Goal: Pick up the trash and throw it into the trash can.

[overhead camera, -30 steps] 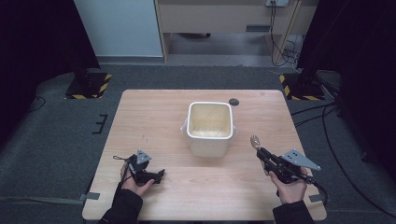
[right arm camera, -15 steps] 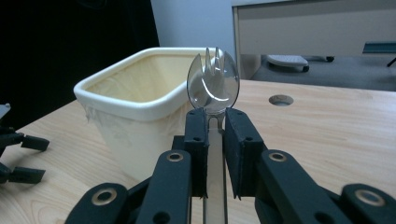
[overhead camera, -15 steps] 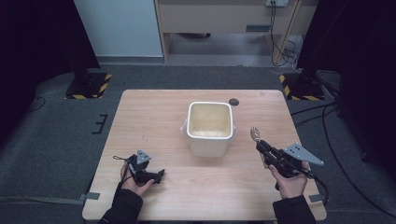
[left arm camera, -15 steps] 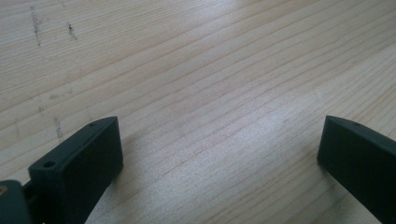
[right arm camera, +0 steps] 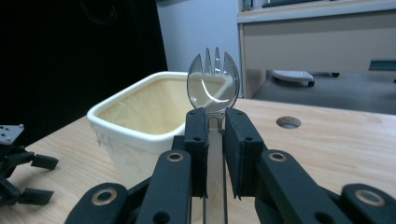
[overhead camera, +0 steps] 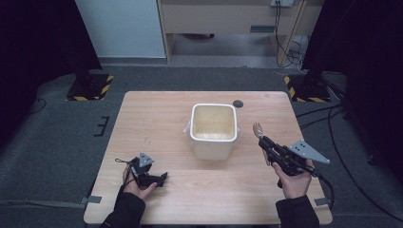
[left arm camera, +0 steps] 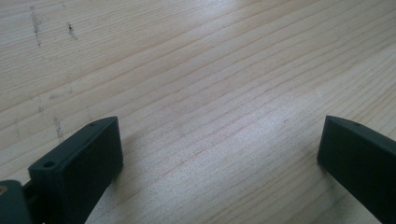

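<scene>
The right tongs (right arm camera: 215,135) grip the handle of a clear plastic spork (right arm camera: 213,88), its head sticking up past the jaws, just right of the white square tub (overhead camera: 213,129) at the middle of the worktop (overhead camera: 157,118). The left tongs (overhead camera: 159,179) rest wide open and empty on the worktop's near left.

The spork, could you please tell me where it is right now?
The clear spork is clamped in the right gripper, head up, just right of the white tub in the high view.
</scene>
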### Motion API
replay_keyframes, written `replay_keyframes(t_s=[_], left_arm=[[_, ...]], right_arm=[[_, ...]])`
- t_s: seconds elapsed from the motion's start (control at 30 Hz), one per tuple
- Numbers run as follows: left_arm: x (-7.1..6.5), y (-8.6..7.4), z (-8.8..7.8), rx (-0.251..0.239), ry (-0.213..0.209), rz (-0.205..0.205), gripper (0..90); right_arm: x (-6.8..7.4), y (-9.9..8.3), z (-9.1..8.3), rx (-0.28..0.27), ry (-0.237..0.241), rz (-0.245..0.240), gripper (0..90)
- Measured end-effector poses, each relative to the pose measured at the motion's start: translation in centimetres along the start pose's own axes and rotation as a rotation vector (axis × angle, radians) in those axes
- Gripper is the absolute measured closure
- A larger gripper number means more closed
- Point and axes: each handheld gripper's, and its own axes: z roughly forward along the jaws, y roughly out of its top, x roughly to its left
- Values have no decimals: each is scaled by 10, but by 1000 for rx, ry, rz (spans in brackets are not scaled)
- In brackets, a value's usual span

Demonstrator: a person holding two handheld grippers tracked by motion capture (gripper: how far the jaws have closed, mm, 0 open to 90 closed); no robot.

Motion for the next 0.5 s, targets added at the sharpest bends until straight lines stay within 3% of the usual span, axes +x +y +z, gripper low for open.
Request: replay_keyframes(t_s=[0.5], left_arm=[[0,0,0,0,0,0,0]], right_arm=[[13,22,16,-36,29,-18,797]])
